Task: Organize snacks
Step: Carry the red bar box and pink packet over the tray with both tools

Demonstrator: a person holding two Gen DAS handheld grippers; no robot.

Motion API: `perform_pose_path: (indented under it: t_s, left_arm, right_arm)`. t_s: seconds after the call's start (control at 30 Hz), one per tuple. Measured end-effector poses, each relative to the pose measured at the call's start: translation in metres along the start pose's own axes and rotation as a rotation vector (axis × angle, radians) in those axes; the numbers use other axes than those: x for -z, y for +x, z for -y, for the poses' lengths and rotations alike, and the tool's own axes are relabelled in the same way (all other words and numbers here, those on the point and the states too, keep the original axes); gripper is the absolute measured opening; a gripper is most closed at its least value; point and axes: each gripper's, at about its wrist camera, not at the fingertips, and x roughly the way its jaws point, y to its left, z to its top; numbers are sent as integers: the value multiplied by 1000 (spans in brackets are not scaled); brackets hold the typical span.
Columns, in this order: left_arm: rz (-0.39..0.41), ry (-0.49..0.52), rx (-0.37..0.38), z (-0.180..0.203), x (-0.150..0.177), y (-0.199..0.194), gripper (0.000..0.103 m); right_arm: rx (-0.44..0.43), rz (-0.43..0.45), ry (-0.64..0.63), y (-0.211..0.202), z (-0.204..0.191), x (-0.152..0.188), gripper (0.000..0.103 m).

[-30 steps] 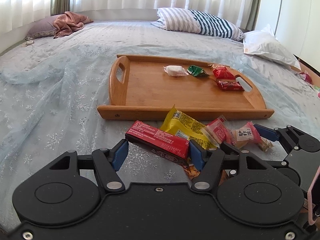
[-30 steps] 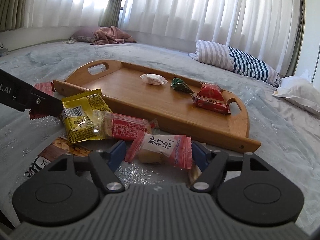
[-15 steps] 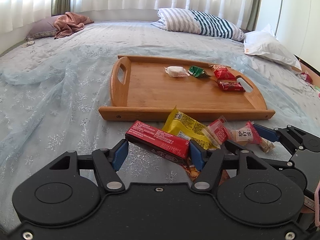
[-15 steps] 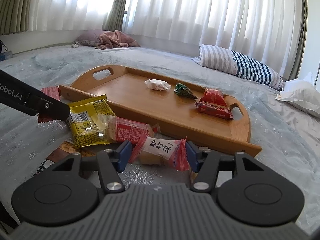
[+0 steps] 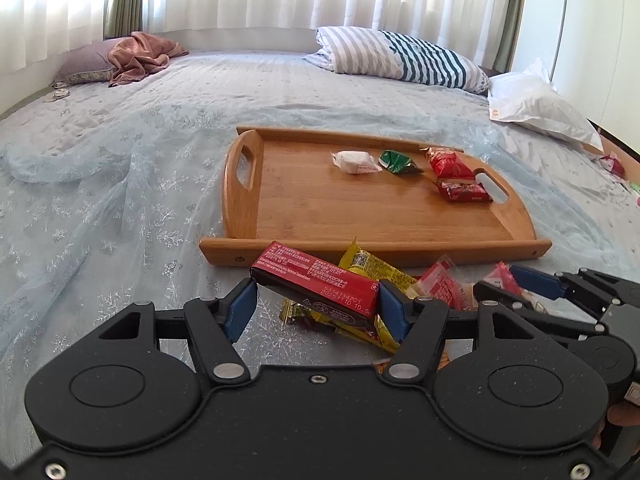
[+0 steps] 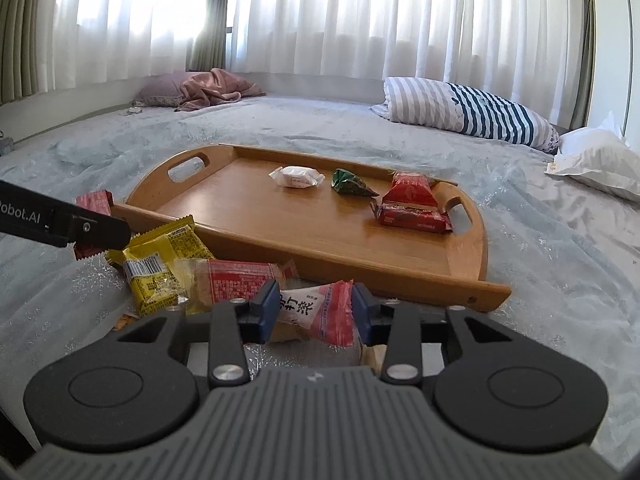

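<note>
Strong daylight comes through the white curtains (image 6: pixel 360 20) at 12 o'clock and burns them nearly to pure white. The bed cover (image 5: pixel 120 184) is evenly lit, with soft shadows. Both views are sharp in the middle; fisheye distortion bends the edges, and the corners go dark.

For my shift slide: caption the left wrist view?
Left tongs grip a red snack box before the wooden tray.
</note>
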Motion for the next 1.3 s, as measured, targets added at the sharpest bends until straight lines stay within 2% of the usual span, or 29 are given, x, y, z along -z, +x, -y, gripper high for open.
perform_pose_path:
  t_s: [0.03,0.17,0.37,0.43,0.5,0.53,0.6,0.63,0.7,0.8,1.3]
  left_arm:
    - [-1,0,2,1,0,0,63]
    - [-12,2,5,3,1,3,63]
    - [-26,4,9,6,4,8,63]
    - [-29,4,11,7,3,10,63]
    - [-31,3,14,8,3,11,63]
    - [-32,2,17,9,3,12,63]
    - [-30,3,20,9,3,11,63]
    - [-29,3,21,10,3,11,63]
    - [-27,5,21,10,2,11,63]
    - [-25,6,17,10,1,11,63]
    - [8,8,30,9,-23,16,63]
  right_arm:
    - [-1,-3,-5,0,-1,2,65]
    - [8,-13,-45,3,-9,8,73]
    - [4,-34,-70,13,-18,9,76]
    - [-39,-72,-95,20,-21,9,82]
    - [-75,-89,-76,25,-19,7,82]
    - [-88,-99,-52,27,-16,6,82]
    - [-109,-106,0,29,-10,4,70]
    - [-110,-100,14,28,-9,5,68]
    - [-109,-83,9,25,-9,7,67]
    - [-94,-53,-16,17,-13,8,58]
    - [-50,18,60,-8,9,-20,54]
